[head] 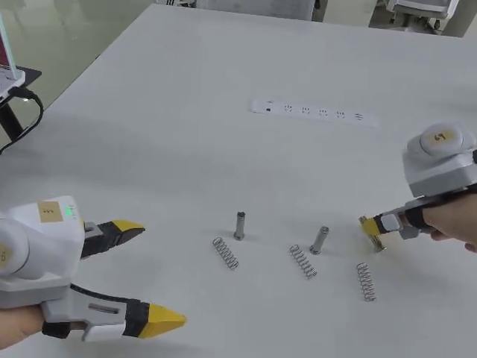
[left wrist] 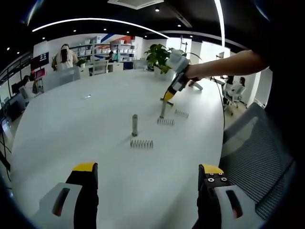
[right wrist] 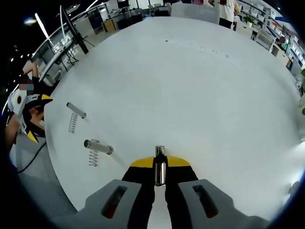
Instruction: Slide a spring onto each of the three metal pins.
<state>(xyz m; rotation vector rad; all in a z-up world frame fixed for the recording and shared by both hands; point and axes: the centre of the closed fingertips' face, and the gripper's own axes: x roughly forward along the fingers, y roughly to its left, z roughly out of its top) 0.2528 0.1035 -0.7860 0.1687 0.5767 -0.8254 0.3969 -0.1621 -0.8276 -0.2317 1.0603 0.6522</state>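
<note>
R gripper view: R gripper [right wrist: 160,164] clamped on pin 3 [right wrist: 159,151], which stands straight betw. the yellow tips w/ its head poking above them. It also has 2 more pins and 2 springs off to the left. In head view the same grip at R gripper [head: 373,227] is tiny, and can't tell if the pin's foot touches the table [head: 186,134].

L gripper [head: 145,274]: jaws spread wide, holding nothing, low at near-left, well apart from the parts. L gripper view has both tips far apart over bare tabletop.

Count in head view: 3 pins, 3 springs.
- Pin 1 [head: 239,224] and pin 2 [head: 320,239] stand upright on table.
- Spring 1 [head: 225,253] lies just beside pin 1.
- Spring 2 [head: 302,261] lies just beside pin 2.
- Spring 3 [head: 364,281] lies near R gripper tips.
- All springs lie flat, none on a pin.

Around: power strip [head: 313,112] further back, well apart. L gripper view adds chair [left wrist: 257,152] at table edge, plant [left wrist: 157,55], people at back. The arm [left wrist: 224,67] reaches in from right above the far pin.
</note>
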